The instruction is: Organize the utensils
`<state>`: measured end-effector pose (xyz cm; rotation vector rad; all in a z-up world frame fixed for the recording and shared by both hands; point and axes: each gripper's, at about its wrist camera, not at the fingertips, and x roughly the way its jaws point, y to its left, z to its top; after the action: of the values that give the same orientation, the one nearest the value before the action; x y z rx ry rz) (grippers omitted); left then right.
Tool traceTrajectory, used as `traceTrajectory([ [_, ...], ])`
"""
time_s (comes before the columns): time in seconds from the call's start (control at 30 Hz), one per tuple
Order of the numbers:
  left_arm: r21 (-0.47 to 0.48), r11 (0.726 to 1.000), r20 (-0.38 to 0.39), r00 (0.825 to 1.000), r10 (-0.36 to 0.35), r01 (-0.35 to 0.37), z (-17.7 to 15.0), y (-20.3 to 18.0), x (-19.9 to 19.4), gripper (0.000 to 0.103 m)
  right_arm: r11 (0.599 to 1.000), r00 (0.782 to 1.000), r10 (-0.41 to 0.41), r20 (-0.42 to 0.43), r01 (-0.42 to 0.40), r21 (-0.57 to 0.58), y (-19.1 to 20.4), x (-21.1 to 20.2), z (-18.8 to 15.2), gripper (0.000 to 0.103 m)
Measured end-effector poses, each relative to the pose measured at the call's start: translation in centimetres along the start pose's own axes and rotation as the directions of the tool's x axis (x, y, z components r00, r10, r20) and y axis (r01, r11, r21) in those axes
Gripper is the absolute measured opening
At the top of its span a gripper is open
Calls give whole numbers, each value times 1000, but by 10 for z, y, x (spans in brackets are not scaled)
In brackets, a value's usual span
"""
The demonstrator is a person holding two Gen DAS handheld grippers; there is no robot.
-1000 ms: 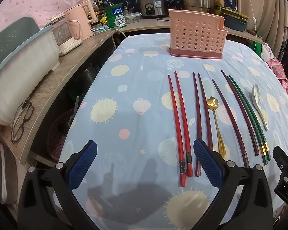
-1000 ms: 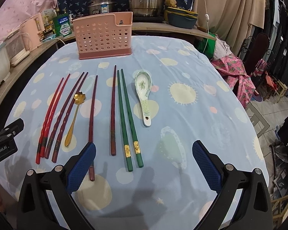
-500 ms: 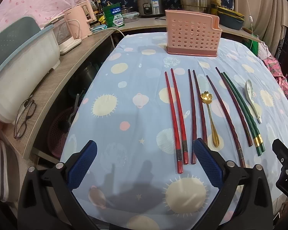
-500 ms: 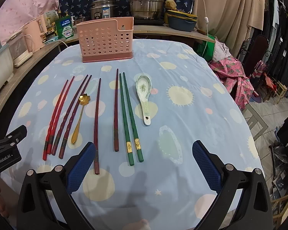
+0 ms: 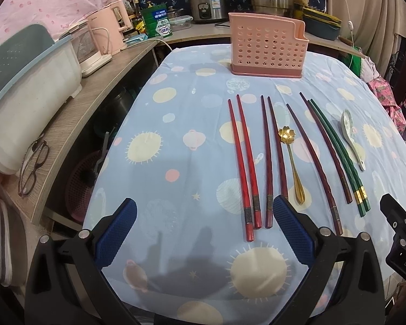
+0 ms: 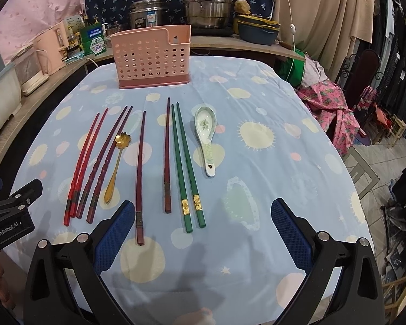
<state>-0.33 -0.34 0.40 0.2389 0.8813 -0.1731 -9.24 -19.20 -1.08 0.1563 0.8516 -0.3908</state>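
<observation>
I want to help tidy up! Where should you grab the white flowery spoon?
Probably grip the ceramic spoon by its narrow handle, coming straight down from above with the right gripper. It lies flat on the tablecloth, apart from the green chopsticks; the bowl looks too wide.

The light is bright and even. Soft dark shadows lie on the bench (image 5: pixel 176 189) near the bottom. Edges curve round and go black at the corners.

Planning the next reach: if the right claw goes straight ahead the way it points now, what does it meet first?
Probably the pair of green chopsticks with gold bands, whose near ends lie between the open fingers of the right claw. The dark red chopstick lies by the left finger. Depth and height above the cloth are unclear.
</observation>
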Motion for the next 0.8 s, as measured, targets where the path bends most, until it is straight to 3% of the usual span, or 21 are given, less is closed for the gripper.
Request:
traceTrajectory([
  [0.8,6,1000,-7,1000,-11,11,-2,-4,1,96,1000,1000,12,-4,-12,-5,3,-2,-2,96],
])
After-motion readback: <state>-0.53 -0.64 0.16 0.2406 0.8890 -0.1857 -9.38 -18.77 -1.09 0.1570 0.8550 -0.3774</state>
